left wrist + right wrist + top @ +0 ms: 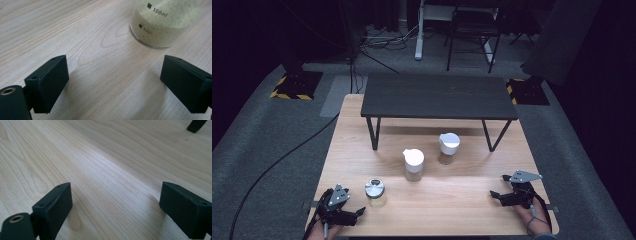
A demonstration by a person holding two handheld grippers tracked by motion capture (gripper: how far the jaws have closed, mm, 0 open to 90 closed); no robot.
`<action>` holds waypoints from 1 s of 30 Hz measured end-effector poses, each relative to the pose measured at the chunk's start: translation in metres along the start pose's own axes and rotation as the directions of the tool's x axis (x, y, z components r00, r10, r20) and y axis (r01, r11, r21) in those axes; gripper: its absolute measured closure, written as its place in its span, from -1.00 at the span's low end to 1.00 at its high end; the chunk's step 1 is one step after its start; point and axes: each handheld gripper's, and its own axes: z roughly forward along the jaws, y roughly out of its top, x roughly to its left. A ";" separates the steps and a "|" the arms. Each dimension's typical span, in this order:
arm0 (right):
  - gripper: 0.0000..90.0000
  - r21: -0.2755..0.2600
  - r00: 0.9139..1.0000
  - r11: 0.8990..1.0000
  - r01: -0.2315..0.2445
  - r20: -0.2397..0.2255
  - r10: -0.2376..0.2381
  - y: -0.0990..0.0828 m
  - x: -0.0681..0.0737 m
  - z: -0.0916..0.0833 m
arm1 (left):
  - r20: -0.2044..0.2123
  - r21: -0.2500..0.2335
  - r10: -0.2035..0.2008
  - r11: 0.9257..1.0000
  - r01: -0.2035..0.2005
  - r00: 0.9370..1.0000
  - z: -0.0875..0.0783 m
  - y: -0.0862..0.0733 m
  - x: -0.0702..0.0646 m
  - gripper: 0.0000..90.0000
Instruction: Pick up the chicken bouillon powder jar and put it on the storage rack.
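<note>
The left gripper (353, 214) rests at the near left corner of the wooden table (452, 210), jaws spread apart with nothing between them. The silver-lidded jar (375, 192) stands just beside it, at about one o'clock from its tips in the high view. In the left gripper view that jar (162, 22) sits ahead and toward one o'clock of the gap, apart from both pads, upright, its long axis vertical. It holds pale yellow grain that reaches past its upper printed volume mark.

The right gripper (499, 192) lies at the near right corner, jaws likewise apart and empty, bare wood (105, 170) before them in the right gripper view. From it the silver-lidded jar lies at about nine o'clock, well apart, so the left hand is plainly the nearer one. The likely move is a short reach forward and slightly right to bring the jaws around the jar's wall.

Farther in, a white-capped jar (414, 164) stands near the table's middle, with tan contents low in it. Beyond it, at two o'clock, a second white-capped jar (448, 148) stands, its cap tilted. Behind both stands a dark low shelf (439, 97).
</note>
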 end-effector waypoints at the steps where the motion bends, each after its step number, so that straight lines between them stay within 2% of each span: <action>1: -0.76 0.000 1.000 1.000 0.000 0.000 0.000 0.000 0.000 0.000 | 0.000 0.000 0.000 1.000 0.000 1.000 0.000 0.000 0.000 -0.82; 12: -0.76 0.000 1.000 1.000 0.000 0.000 0.000 0.000 0.000 0.000 | -0.001 0.000 -0.002 1.000 0.002 1.000 0.000 0.000 0.000 -0.82; 21: -0.76 0.000 1.000 1.000 0.000 0.000 0.000 0.000 0.000 0.000 | -0.027 0.010 -0.023 1.000 0.023 0.999 -0.001 0.001 -0.004 -0.86; 23: -0.76 0.000 1.000 1.000 0.000 0.000 0.000 0.000 0.000 0.000 | -0.025 -0.004 -0.028 1.000 0.028 0.999 -0.002 0.000 -0.005 -0.84; 25: -0.76 0.000 1.000 1.000 0.000 0.000 0.000 0.000 0.000 0.000 | -0.030 -0.038 -0.032 0.999 0.031 0.999 -0.005 -0.004 -0.007 -0.84; 27: -0.76 0.001 1.000 1.000 -0.002 0.002 0.002 0.000 0.000 0.000 | -0.028 -0.080 -0.021 0.997 0.019 0.999 -0.008 -0.008 -0.009 -0.84; 30: -0.76 0.001 1.000 1.000 -0.004 0.004 0.004 0.000 0.000 0.000 | -0.027 -0.114 -0.002 0.993 -0.001 1.000 -0.011 -0.012 -0.012 -0.84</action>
